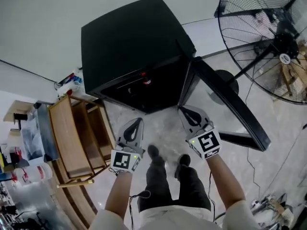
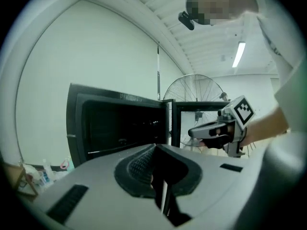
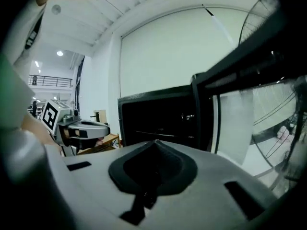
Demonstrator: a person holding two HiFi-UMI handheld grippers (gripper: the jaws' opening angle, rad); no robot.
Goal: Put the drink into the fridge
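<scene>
A black mini fridge [image 1: 129, 47] stands on the floor ahead, its glass door [image 1: 230, 99] swung open to the right. Inside the dark interior a drink with a red cap [image 1: 145, 80] is just visible. My left gripper [image 1: 136, 124] hovers in front of the fridge opening, shut and holding nothing. My right gripper [image 1: 186, 112] is beside it near the door hinge, also shut and empty. In the left gripper view the closed jaws [image 2: 156, 147] point at the fridge [image 2: 120, 128], with the right gripper [image 2: 194, 132] at the right. The right gripper view shows its closed jaws [image 3: 156, 145] facing the fridge [image 3: 158, 119].
A wooden shelf unit [image 1: 76, 138] stands at the left of the fridge, with bottles [image 1: 29, 172] and clutter beyond it. A large floor fan [image 1: 268, 37] stands at the right behind the door. Cables [image 1: 254, 162] lie on the floor at the right. The person's shoes [image 1: 153, 152] are below the grippers.
</scene>
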